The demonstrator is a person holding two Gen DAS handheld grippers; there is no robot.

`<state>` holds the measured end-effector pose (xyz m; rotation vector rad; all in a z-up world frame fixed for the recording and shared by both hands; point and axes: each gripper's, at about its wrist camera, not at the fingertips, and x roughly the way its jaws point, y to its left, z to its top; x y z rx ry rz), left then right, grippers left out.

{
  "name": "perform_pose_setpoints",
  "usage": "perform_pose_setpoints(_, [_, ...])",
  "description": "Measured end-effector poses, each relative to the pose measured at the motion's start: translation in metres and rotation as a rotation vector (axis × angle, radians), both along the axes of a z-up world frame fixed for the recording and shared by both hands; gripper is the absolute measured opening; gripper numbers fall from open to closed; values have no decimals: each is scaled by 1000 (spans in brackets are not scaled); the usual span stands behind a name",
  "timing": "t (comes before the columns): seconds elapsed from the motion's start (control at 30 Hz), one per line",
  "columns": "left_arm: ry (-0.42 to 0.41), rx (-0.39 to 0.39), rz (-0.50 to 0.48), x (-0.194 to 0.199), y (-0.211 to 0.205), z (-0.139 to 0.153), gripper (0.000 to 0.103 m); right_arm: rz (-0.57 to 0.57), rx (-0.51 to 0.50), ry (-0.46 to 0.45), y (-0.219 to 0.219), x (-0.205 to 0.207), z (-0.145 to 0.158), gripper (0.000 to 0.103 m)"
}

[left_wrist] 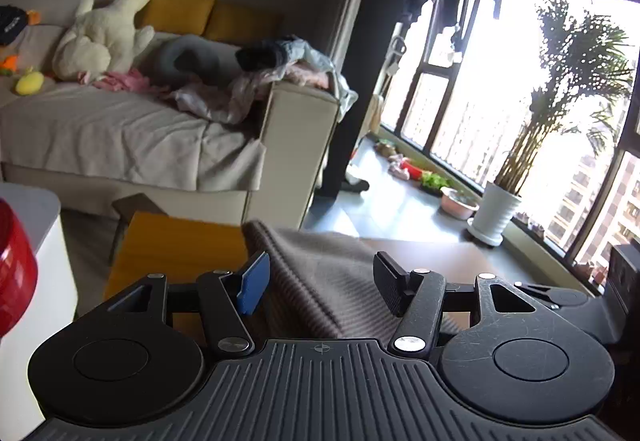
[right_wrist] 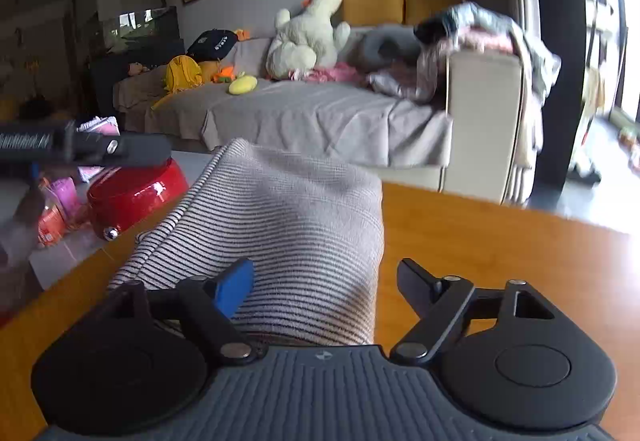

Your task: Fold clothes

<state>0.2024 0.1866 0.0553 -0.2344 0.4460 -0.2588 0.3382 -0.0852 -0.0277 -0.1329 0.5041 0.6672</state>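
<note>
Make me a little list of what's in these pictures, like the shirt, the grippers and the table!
garment: striped garment, bunched up on the table
table: orange wooden table
left gripper: open, garment lies between its fingers
right gripper: open, garment lies between its fingers, nearer the blue one
beside table: red bowl
background: sofa with white plush toy and a clothes pile

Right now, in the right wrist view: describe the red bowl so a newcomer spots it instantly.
Start at the orange table in the foreground, where the striped garment lies between the open right gripper's fingers. Look left past the garment's edge to the pale surface beside the table: the red bowl sits there. It is glossy, round and solid red, unlike the pink packets beside it.
</note>
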Motion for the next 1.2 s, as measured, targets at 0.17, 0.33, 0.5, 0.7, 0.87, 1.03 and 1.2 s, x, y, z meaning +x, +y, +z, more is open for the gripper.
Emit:
perform_pose_setpoints(0.17, [117,20,-52,63,-20,-15,58,140,9,10,26,-30,8,34])
perform_pose_setpoints(0.33, [169,116,-28,81,-32,-52,58,165,-34,10,40,-46,-16,38])
perform_pose_setpoints(0.5, [177,117,-21,75,-28,-50,58,120,80,74,15,-41,2,55])
perform_pose_setpoints(0.7, [172,118,-3,75,-29,-49,57,-83,124,103,-16,-31,-3,86])
perform_pose_setpoints(0.87, [174,115,12,72,-30,-47,58,-139,272,322,-34,1,-32,89])
perform_pose_setpoints(1.03, [186,110,17,76,-25,-49,58,-85,334,297,-35,0,-25,62])
perform_pose_setpoints(1.2, [160,112,12,73,-26,-51,58,-100,261,265,-39,-4,-27,63])
